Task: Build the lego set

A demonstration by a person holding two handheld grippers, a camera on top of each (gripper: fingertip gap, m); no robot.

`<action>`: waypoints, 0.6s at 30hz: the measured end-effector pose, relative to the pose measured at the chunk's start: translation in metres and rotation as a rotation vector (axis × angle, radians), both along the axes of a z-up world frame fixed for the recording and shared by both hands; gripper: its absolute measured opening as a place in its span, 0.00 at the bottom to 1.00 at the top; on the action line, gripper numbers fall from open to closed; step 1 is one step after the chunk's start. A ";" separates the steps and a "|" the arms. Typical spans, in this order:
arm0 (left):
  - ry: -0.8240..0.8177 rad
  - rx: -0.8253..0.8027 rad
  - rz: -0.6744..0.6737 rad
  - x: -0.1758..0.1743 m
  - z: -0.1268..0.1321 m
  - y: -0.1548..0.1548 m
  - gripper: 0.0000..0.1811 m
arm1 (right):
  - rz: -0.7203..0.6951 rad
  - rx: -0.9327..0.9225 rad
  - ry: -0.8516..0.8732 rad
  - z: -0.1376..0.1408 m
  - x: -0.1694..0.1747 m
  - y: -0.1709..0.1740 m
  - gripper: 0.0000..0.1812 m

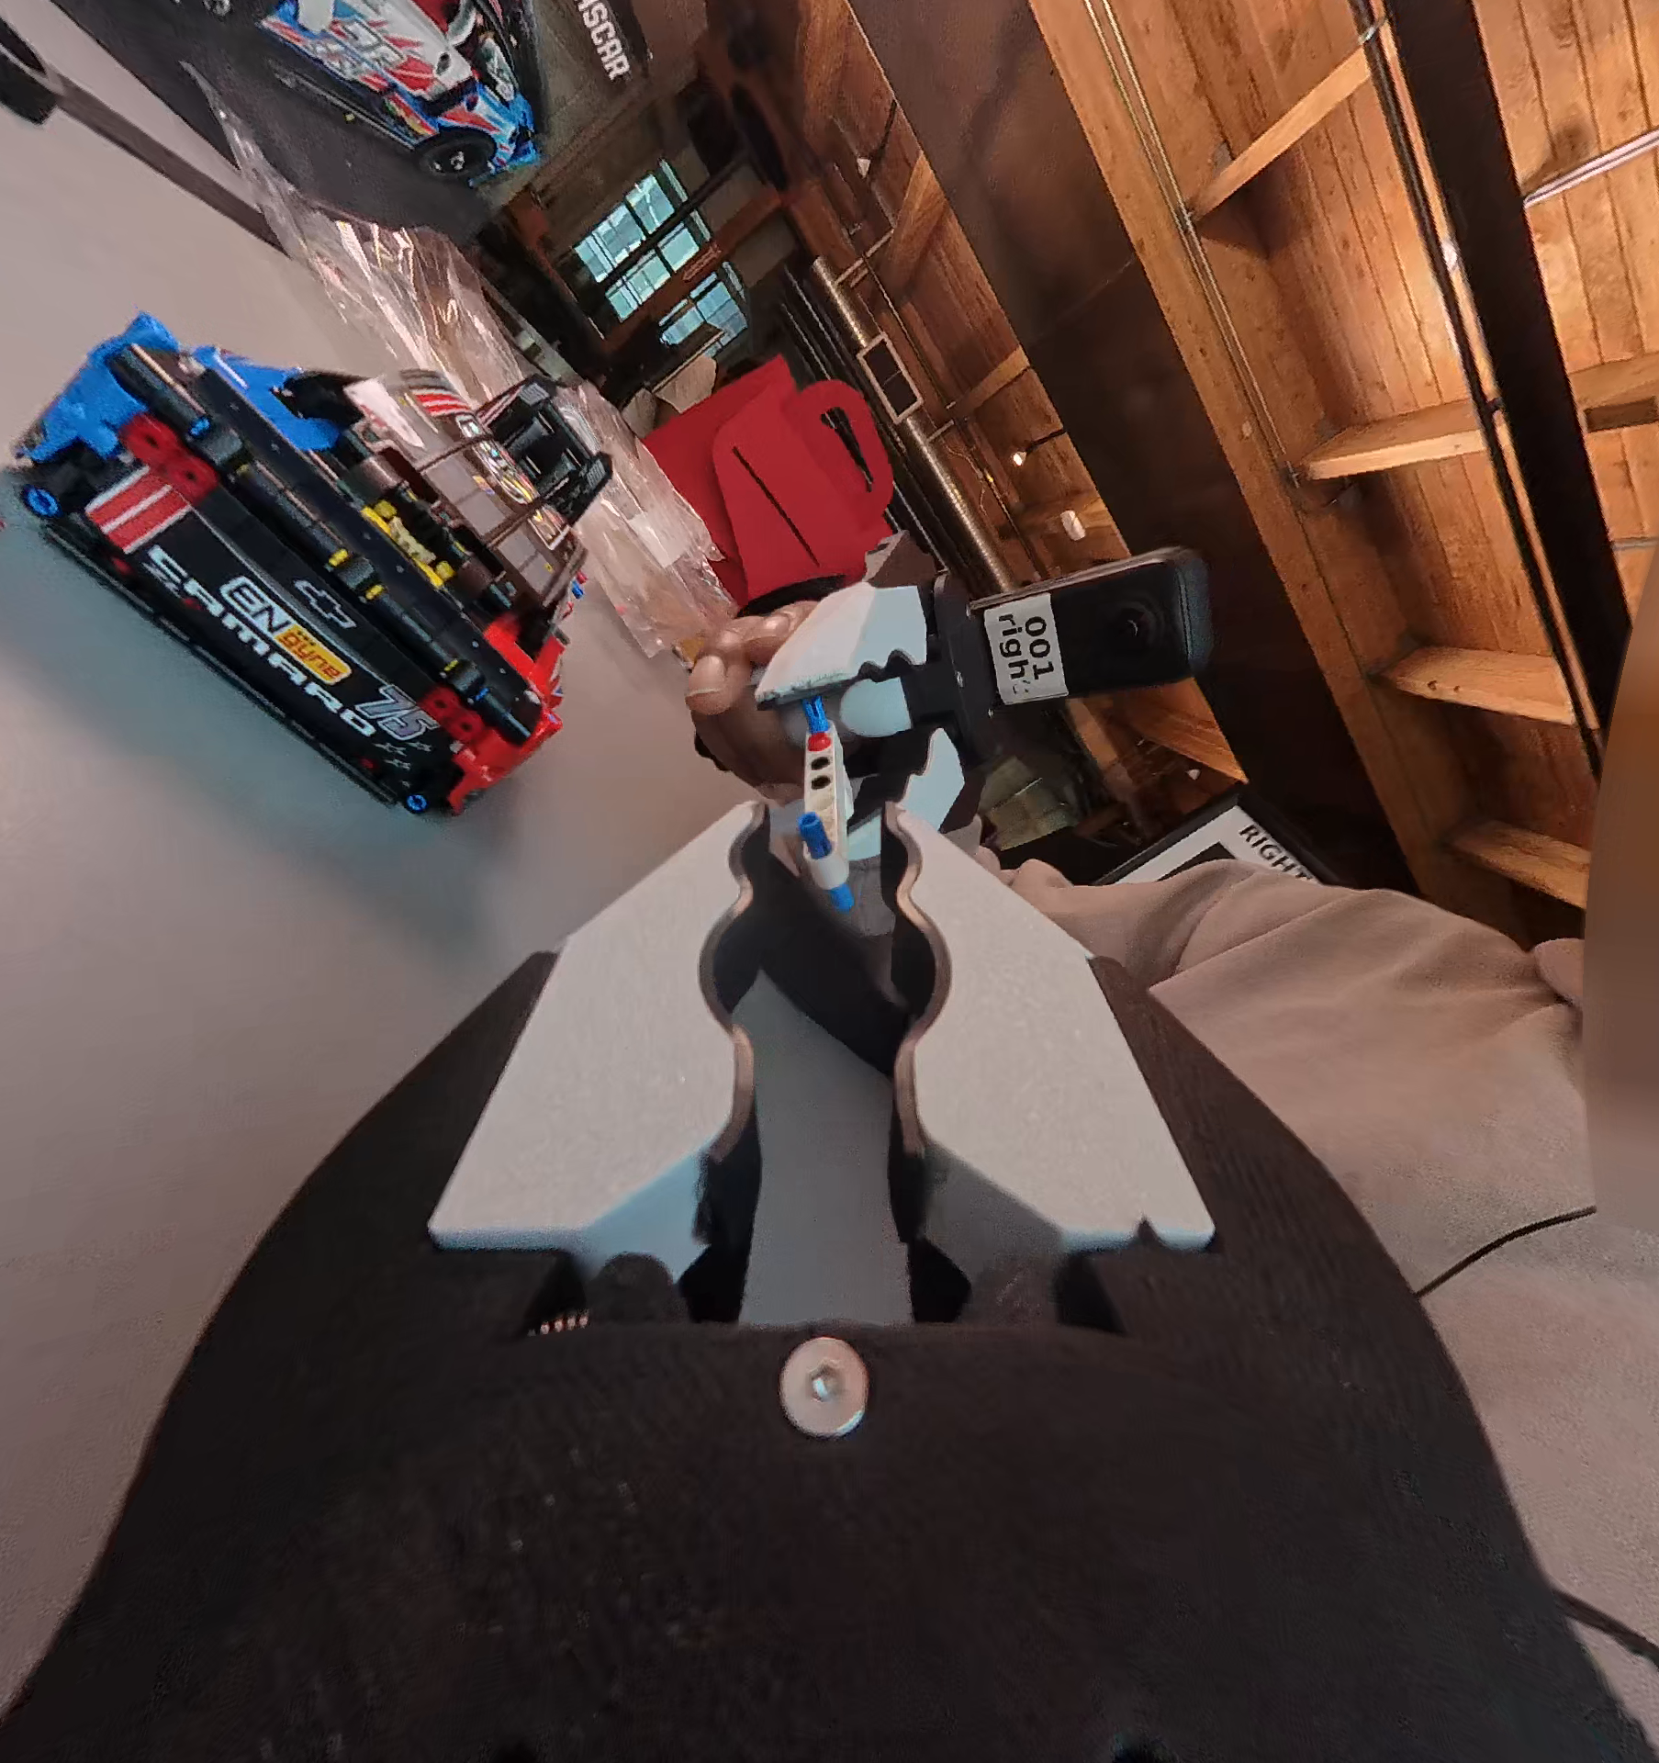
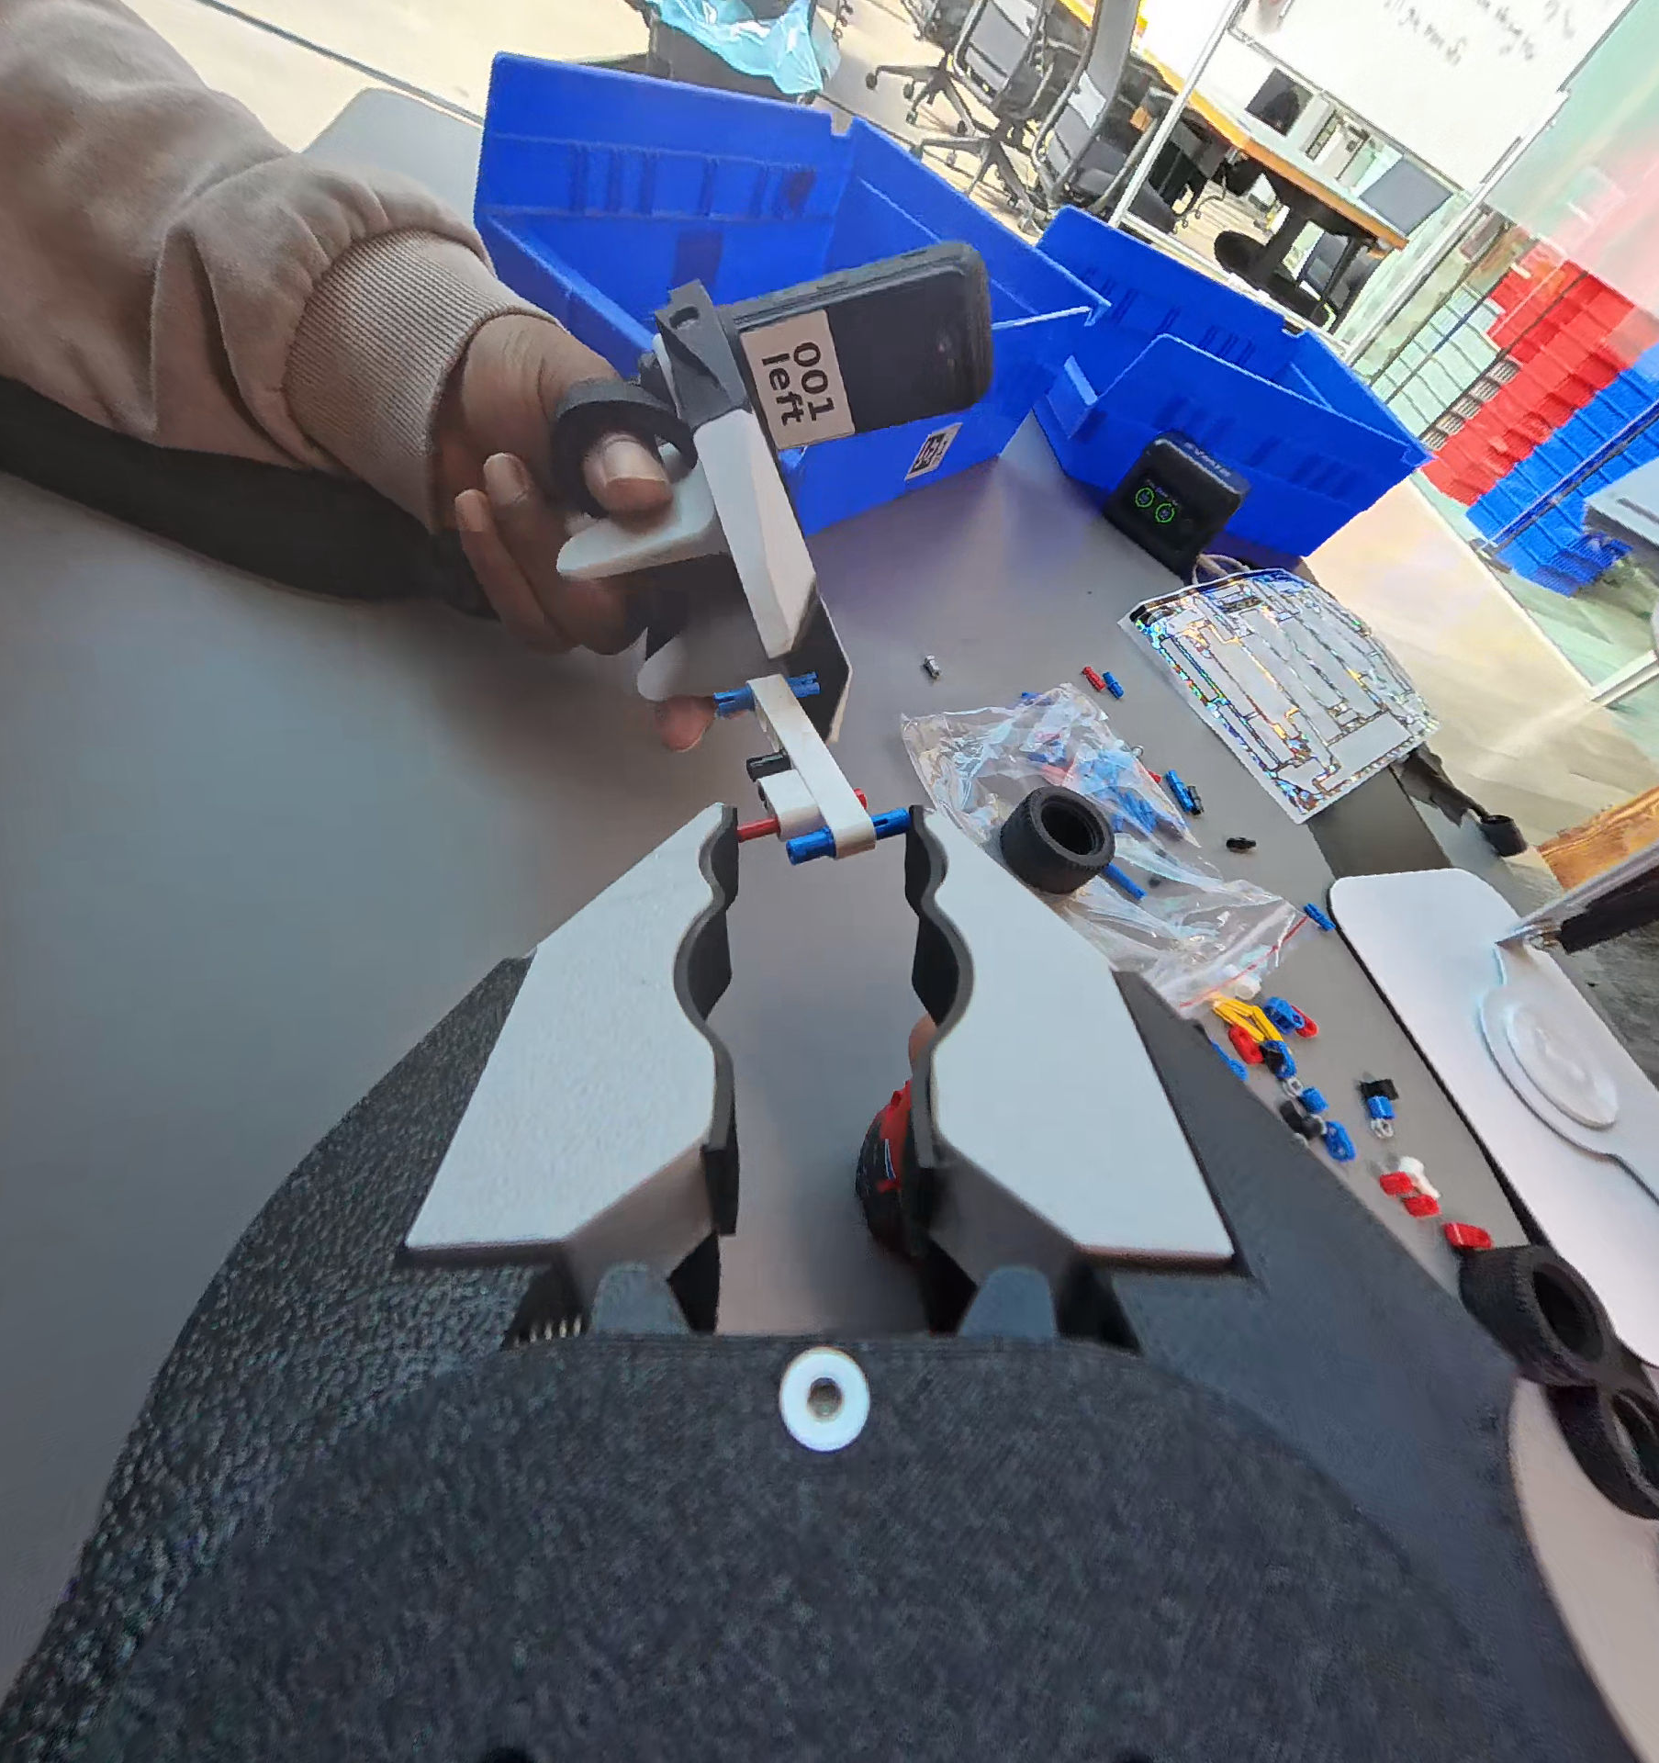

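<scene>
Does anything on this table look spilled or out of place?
Somewhat. Small lego pieces lie scattered loose across the grey table, outside their clear plastic bag. One black tyre sits on that bag. In the left wrist view, the partly built lego car looks intact.

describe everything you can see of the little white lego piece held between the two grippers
The white lego piece is a short plastic beam with round holes, held in the air above the grey table. Blue pins stick out at both ends, a red one near the lower end, and a smaller white block with a black bit sits beside it. The left gripper pinches its far end; the right gripper closes around its near end pins.
</scene>
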State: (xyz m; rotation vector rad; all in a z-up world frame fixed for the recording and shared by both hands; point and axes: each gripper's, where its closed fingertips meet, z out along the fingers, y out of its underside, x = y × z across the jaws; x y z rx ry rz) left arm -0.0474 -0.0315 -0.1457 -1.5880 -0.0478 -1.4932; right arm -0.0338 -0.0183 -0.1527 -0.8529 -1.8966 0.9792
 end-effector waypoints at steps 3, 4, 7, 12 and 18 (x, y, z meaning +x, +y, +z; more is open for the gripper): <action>0.195 0.089 0.038 0.002 -0.001 -0.002 0.16 | -0.013 -0.054 0.009 0.001 0.003 0.001 0.18; 0.248 0.112 0.038 0.005 -0.002 -0.003 0.16 | -0.011 -0.057 0.011 0.001 0.004 0.000 0.18; 0.253 0.103 -0.007 0.015 -0.004 -0.007 0.13 | 0.016 -0.029 0.008 -0.003 0.006 -0.007 0.18; 0.240 0.070 -0.110 0.031 -0.011 -0.014 0.06 | 0.092 0.040 -0.003 -0.011 0.010 -0.022 0.18; 0.279 0.010 -0.190 0.043 -0.027 -0.021 0.04 | 0.158 0.162 -0.020 -0.025 0.015 -0.032 0.18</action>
